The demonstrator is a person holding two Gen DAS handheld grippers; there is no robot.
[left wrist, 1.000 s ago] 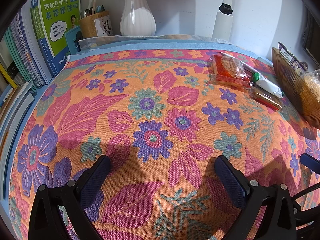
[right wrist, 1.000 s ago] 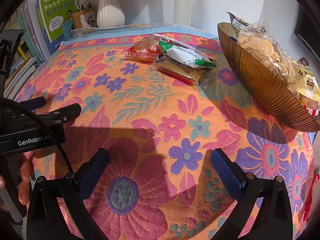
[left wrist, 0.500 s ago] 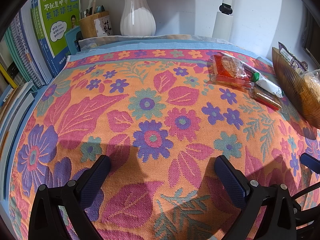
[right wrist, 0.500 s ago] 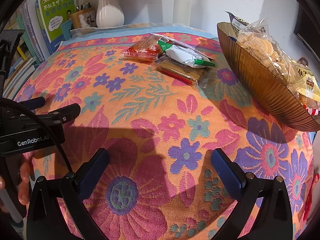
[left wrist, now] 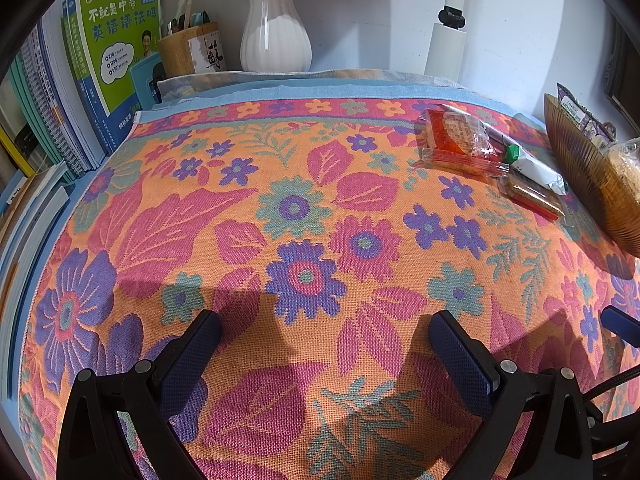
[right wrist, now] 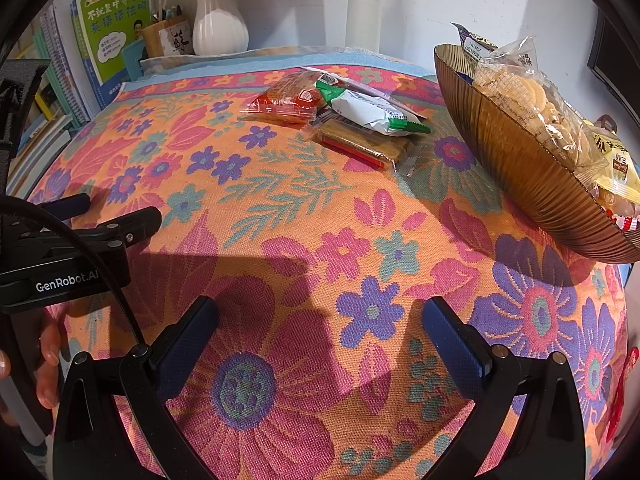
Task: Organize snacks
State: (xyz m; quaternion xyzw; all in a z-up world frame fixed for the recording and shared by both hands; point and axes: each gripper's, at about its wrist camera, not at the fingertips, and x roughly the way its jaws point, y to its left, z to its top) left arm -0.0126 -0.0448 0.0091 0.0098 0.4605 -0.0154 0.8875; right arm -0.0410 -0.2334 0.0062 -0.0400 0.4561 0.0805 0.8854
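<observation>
Three snack packs lie together on the floral cloth: a red pack (right wrist: 286, 98) (left wrist: 454, 138), a white and green pack (right wrist: 370, 110) (left wrist: 536, 166), and a clear pack of brown biscuits (right wrist: 362, 146) (left wrist: 530, 196). A brown ribbed bowl (right wrist: 528, 184) (left wrist: 584, 172) to their right holds several bagged snacks (right wrist: 520, 88). My left gripper (left wrist: 324, 344) is open and empty, low over the cloth near the front. My right gripper (right wrist: 320, 332) is open and empty, well in front of the packs. The left gripper also shows at the left of the right wrist view (right wrist: 116, 220).
Books (left wrist: 116, 40), a wooden pen holder (left wrist: 188, 50) and a white vase (left wrist: 276, 32) stand along the back wall. A white post (left wrist: 446, 40) stands at the back right. More books are stacked at the left edge (left wrist: 28, 208).
The right wrist view has shifted slightly; the snacks and left gripper have not moved.
</observation>
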